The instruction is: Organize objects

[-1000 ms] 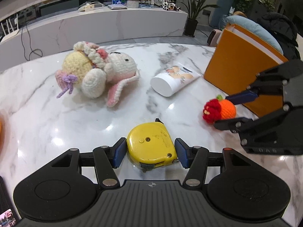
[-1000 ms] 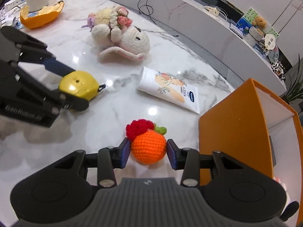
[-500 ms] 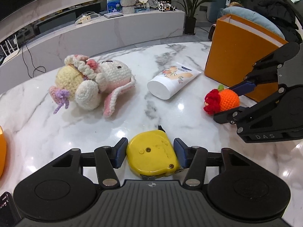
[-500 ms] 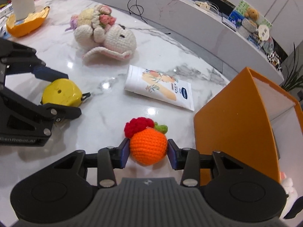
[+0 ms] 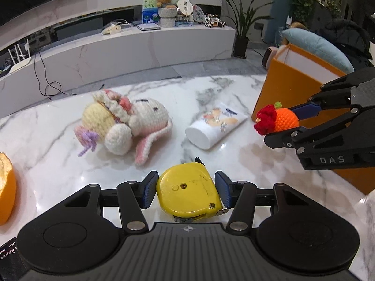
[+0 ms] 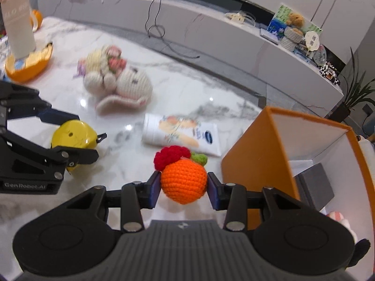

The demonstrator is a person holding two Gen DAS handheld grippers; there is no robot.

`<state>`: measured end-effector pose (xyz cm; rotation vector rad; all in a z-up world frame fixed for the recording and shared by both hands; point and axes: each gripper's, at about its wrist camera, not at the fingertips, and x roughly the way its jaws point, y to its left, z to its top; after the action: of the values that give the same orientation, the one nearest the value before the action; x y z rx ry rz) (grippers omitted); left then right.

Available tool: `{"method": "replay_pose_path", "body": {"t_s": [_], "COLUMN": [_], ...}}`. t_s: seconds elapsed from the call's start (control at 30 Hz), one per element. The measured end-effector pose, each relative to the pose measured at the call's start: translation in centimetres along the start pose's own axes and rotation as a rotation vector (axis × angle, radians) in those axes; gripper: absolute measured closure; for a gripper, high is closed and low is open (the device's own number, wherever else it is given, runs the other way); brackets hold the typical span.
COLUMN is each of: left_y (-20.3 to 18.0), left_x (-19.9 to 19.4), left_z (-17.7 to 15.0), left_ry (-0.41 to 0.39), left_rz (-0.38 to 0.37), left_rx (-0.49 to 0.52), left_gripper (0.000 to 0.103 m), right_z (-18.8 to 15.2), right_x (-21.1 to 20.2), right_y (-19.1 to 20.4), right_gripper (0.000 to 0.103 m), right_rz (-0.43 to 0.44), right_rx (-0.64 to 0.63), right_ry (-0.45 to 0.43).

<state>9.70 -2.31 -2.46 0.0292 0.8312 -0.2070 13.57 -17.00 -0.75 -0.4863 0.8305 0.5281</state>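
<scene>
My left gripper [image 5: 186,187] is shut on a yellow tape measure [image 5: 187,194] low over the marble table [image 5: 46,140]; whether it rests on the marble is unclear. The right wrist view shows that gripper [image 6: 79,138] and the tape measure [image 6: 72,135] at the left. My right gripper [image 6: 184,187] is shut on a crochet orange [image 6: 184,182] with a red tuft, held above the table beside an open orange box [image 6: 253,157]. From the left wrist, the right gripper [image 5: 284,124] holds the crochet orange [image 5: 284,119] before the orange box [image 5: 288,86].
A crochet bunny [image 5: 131,119] and a white lotion tube [image 5: 215,124] lie mid-table. An orange peel-shaped dish [image 6: 28,65] holding a white cup [image 6: 20,30] stands far left. A grey block [image 6: 314,187] lies inside the box. A white counter runs behind.
The right gripper has risen off the table with the crochet orange and rolled a little, nearer the box. The left gripper has stayed in place on the tape measure and tipped up slightly.
</scene>
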Motion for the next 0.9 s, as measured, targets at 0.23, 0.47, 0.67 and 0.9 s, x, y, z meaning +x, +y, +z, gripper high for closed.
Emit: {"method": "replay_pose_path", "body": {"t_s": [0.23, 0.47, 0.67, 0.9], "left_y": [-0.4, -1.8, -4.0, -7.1], "left_x": [-0.6, -2.2, -3.7, -4.4], "left_z": [-0.2, 0.5, 3.2, 5.8], "left_ry": [0.018, 0.013, -0.019, -0.039], "left_rz": [0.013, 0.012, 0.024, 0.018], "left_rx": [-0.001, -0.017, 0.048, 0.116], "left_gripper": [0.041, 0.041, 0.041, 0.041], "right_z": [1.3, 1.9, 1.3, 0.3], "right_x": [-1.7, -4.4, -6.5, -8.3], "right_y": [-1.3, -3.0, -5.0, -7.8], "right_gripper": [0.06, 0.06, 0.06, 0.06], "right_rz": [-0.01, -0.024, -0.03, -0.04], "right_rx": [0.057, 0.112, 0.161, 0.238], "right_ry": [-0.073, -0.158, -0.198, -0.238]}}
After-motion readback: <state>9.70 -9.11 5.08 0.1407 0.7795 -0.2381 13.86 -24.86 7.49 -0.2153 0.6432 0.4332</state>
